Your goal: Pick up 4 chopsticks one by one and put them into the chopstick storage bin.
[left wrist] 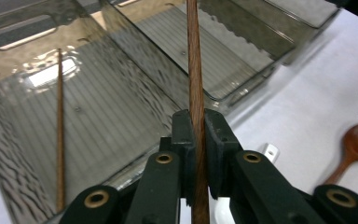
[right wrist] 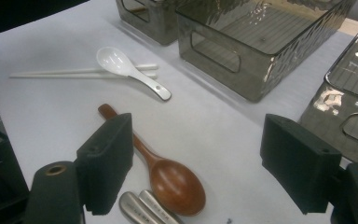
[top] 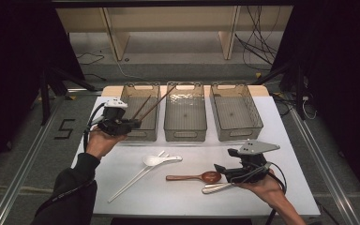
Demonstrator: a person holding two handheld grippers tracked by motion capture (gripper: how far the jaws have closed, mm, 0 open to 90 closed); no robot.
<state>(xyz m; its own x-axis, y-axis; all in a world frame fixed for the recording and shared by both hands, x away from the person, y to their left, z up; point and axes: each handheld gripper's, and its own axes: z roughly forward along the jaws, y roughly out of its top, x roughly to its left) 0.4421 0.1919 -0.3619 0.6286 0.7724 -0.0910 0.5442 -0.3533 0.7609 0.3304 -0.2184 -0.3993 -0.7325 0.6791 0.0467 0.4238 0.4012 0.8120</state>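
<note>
Over the left bin (top: pixel 140 117), the left gripper (top: pixel 130 124) holds a brown wooden chopstick (top: pixel 159 101), its jaws clamped together on the stick near one end; in the left gripper view the chopstick (left wrist: pixel 195 70) runs straight up between the closed jaws and slants out toward the middle bin (top: pixel 185 117). A second brown chopstick (left wrist: pixel 60 135) already lies inside the left bin (left wrist: pixel 9 154). The step in hand appears to be sorting: placing the held chopstick beside its mate. The next move likely calls for swinging the far tip back inside the left bin's walls, lowering the stick until it rests on the ribbed floor, then parting the jaws. On the table (top: pixel 281 197), the right gripper (top: pixel 225 169) waits with jaws wide apart above the wooden spoon (right wrist: pixel 168 179), which lies touching a metal utensil (right wrist: pixel 144 207). A white spoon (right wrist: pixel 126 70) rests across white chopsticks (right wrist: pixel 51 73), and the right bin (top: pixel 236 115) stands beyond them.
</note>
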